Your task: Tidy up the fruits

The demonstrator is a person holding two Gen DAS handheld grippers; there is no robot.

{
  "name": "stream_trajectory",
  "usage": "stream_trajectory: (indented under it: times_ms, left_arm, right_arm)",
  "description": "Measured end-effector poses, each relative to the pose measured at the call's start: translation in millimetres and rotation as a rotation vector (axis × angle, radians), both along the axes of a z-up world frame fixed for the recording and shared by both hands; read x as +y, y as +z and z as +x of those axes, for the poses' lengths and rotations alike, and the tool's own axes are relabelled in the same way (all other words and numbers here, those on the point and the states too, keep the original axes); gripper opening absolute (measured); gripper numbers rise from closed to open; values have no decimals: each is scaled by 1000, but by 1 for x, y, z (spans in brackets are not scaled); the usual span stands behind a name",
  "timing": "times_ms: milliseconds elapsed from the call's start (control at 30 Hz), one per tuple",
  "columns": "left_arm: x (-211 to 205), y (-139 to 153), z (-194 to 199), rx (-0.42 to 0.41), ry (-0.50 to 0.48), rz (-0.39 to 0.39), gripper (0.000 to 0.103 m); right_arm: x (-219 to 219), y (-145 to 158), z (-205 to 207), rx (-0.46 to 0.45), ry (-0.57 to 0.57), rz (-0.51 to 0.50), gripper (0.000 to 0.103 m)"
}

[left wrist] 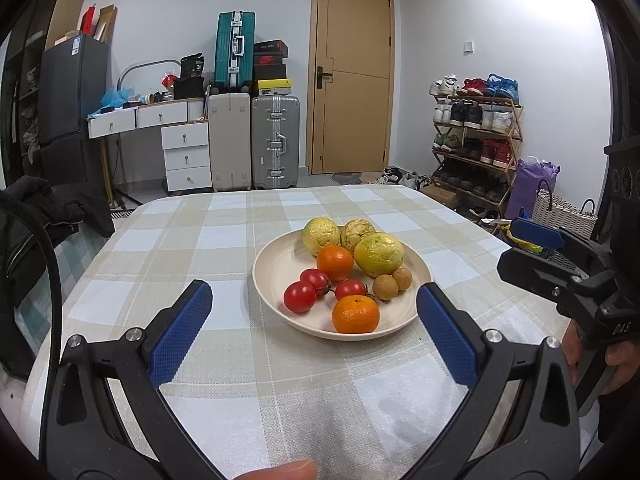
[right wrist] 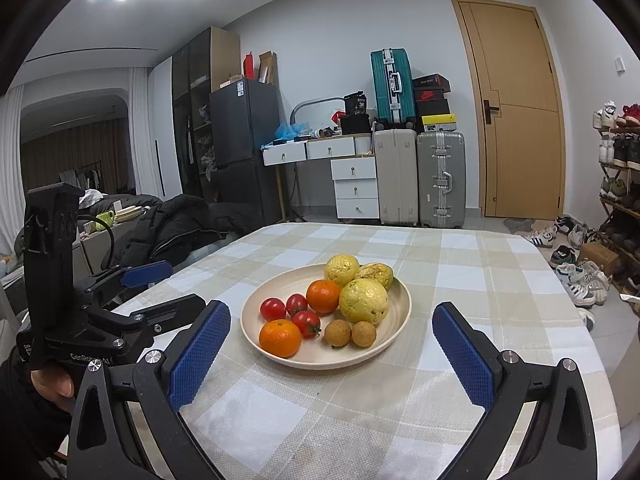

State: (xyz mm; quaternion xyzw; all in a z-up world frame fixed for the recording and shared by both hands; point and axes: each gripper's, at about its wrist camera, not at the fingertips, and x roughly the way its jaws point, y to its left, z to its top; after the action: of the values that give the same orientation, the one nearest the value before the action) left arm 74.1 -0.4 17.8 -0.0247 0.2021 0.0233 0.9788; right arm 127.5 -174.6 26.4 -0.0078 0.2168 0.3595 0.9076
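Note:
A cream plate [left wrist: 272, 280] [right wrist: 250, 320] sits mid-table and holds all the fruit. At its back lie three yellow-green guavas [left wrist: 379, 254] [right wrist: 363, 301]. One orange [left wrist: 335, 263] [right wrist: 323, 296] is in the middle and another [left wrist: 355, 314] [right wrist: 280, 338] at the near rim. Three cherry tomatoes [left wrist: 300, 297] [right wrist: 273, 309] and two brown longans [left wrist: 385, 287] [right wrist: 337, 333] fill the front. My left gripper [left wrist: 314, 288] [right wrist: 176, 286] is open, short of the plate, holding nothing. My right gripper [right wrist: 331, 309] [left wrist: 516, 248] is open too, empty, on the plate's right side.
A beige and white checked cloth [left wrist: 224, 360] covers the table. A black jacket [left wrist: 48, 216] lies off the table's left edge. A shoe rack [left wrist: 476, 136] and a woven basket [left wrist: 560, 212] stand to the right, suitcases [left wrist: 276, 140] and a door behind.

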Motion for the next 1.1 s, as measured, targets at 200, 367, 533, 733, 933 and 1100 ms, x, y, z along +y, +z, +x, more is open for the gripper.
stream_trajectory:
  times_ms: [200, 367, 533, 733, 933, 1100]
  left_arm:
    - [0, 0, 0, 3, 3, -6, 102]
    - [0, 0, 0, 5, 3, -6, 102]
    - [0, 0, -1, 7, 5, -7, 102]
    - [0, 0, -1, 6, 4, -7, 102]
    - [0, 0, -1, 6, 4, -7, 102]
    - [1, 1, 0, 6, 3, -7, 102]
  right_arm:
    - [0, 0, 0, 1, 1, 1, 103]
    - [0, 0, 0, 1, 1, 0, 103]
    - [0, 0, 0, 1, 2, -1, 103]
    - [0, 0, 0, 1, 1, 0, 103]
    - [0, 0, 0, 0, 1, 0, 103]
    - [0, 0, 0, 1, 2, 0, 103]
